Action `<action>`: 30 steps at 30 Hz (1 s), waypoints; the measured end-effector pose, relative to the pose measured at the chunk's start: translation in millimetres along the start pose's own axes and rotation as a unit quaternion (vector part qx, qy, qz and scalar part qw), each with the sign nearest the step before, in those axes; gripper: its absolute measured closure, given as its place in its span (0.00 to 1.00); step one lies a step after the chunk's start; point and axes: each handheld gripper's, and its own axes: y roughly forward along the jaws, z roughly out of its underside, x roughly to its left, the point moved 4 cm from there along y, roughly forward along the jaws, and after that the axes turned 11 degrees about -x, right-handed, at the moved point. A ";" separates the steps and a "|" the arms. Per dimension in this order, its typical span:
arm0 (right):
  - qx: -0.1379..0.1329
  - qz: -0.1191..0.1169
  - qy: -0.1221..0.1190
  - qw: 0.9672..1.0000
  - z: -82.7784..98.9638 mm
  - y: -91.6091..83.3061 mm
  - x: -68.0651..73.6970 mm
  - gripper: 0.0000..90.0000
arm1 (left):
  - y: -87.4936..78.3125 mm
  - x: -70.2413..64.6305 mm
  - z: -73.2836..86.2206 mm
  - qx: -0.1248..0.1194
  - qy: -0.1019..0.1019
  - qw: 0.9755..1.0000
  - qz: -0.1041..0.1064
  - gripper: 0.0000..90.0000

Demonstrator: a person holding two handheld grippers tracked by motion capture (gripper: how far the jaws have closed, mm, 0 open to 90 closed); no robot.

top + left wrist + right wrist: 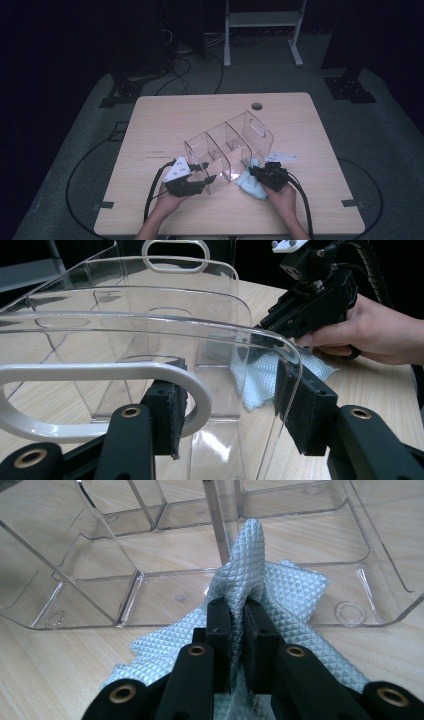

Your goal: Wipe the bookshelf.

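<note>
Cleaning of a clear acrylic divided organizer point(227, 150), judged to be at an early-to-middle stage: the cloth is only now meeting the outer wall, and the inner compartments appear yet to be wiped. The wooden table point(165, 115) is bearing the organizer, which is lying tilted near the front edge. Its compartments, seen through the walls, are holding nothing. The left gripper point(227, 410) is steadying it, jaws partly closed and pressing on the end wall beside the white handle opening point(100, 400). The right gripper point(237, 630) is pinching a pale blue textured cloth point(280, 595), jaws nearly together, against the organizer's near wall.
</note>
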 end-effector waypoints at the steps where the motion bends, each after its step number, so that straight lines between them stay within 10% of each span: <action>1: 0.000 0.000 0.000 1.000 0.0 0.0 0.0 0.92 | 0.0 0.0 0.0 0.000 0.000 1.000 0.000 0.53; 19: -0.091 -0.093 -0.053 0.990 -54.0 -38.9 77.5 0.92 | 1.6 -1.1 -0.5 -0.004 -0.004 1.000 -0.002 0.53; 30: -0.079 -0.083 -0.058 0.992 -40.6 -17.0 76.2 0.92 | 1.4 -1.6 -0.4 0.000 -0.002 1.000 -0.003 0.53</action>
